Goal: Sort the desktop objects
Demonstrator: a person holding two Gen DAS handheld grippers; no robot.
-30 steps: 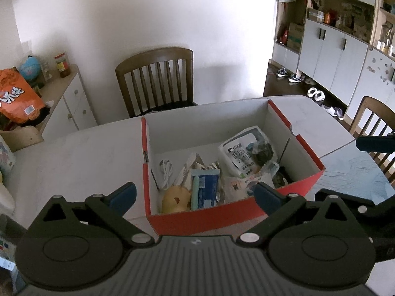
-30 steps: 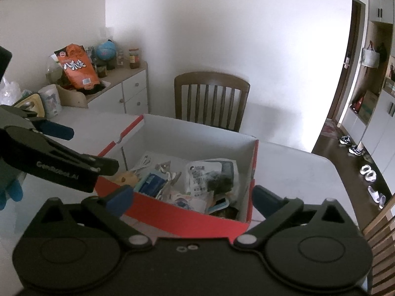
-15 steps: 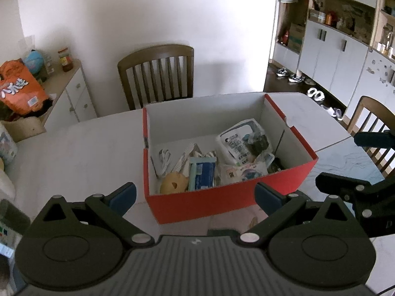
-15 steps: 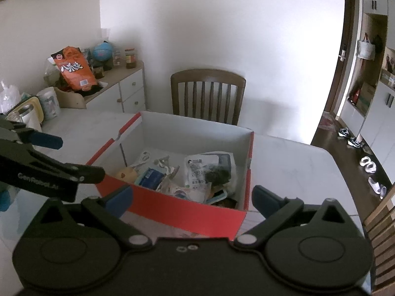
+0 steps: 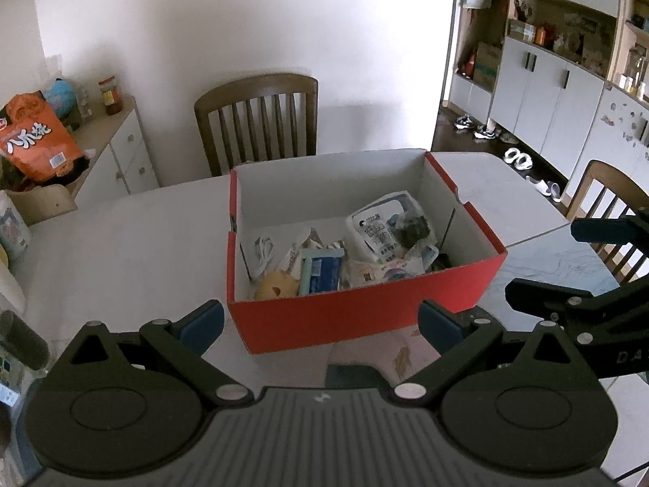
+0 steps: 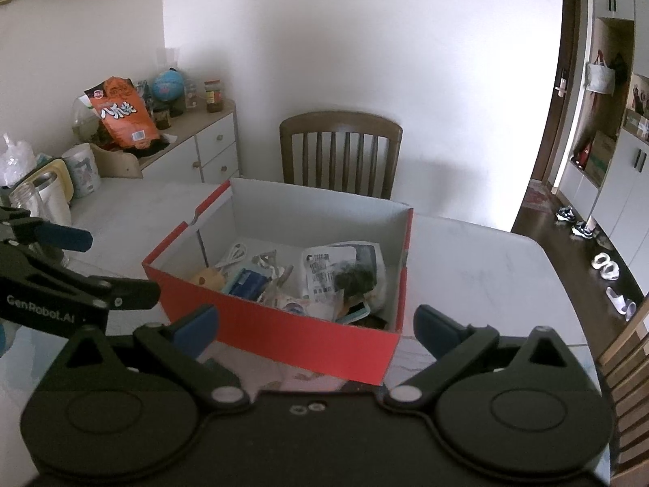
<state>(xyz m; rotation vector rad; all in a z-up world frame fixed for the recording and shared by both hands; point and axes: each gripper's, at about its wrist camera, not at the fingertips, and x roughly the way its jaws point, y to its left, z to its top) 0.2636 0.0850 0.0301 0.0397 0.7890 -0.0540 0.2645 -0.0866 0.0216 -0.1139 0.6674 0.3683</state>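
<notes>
Left wrist view shows one red box [image 5: 357,316] on the white table [image 5: 121,243], full of small things: one white pouch [image 5: 381,227], one blue pack [image 5: 322,270], one yellow lump [image 5: 273,286]. Two chairs [image 5: 259,117] stand at the table edges. Both claws, left gripper [image 5: 320,320] and right gripper [image 6: 316,322], are wide open and hold nothing. Bare table lies on each side of the box.

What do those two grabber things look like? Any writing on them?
Both are matte black plastic with round discs and silver rivets. The left gripper and right gripper each have two fingers with blue pads. The left one's side reads "GenRobot.AI" in white.
</notes>
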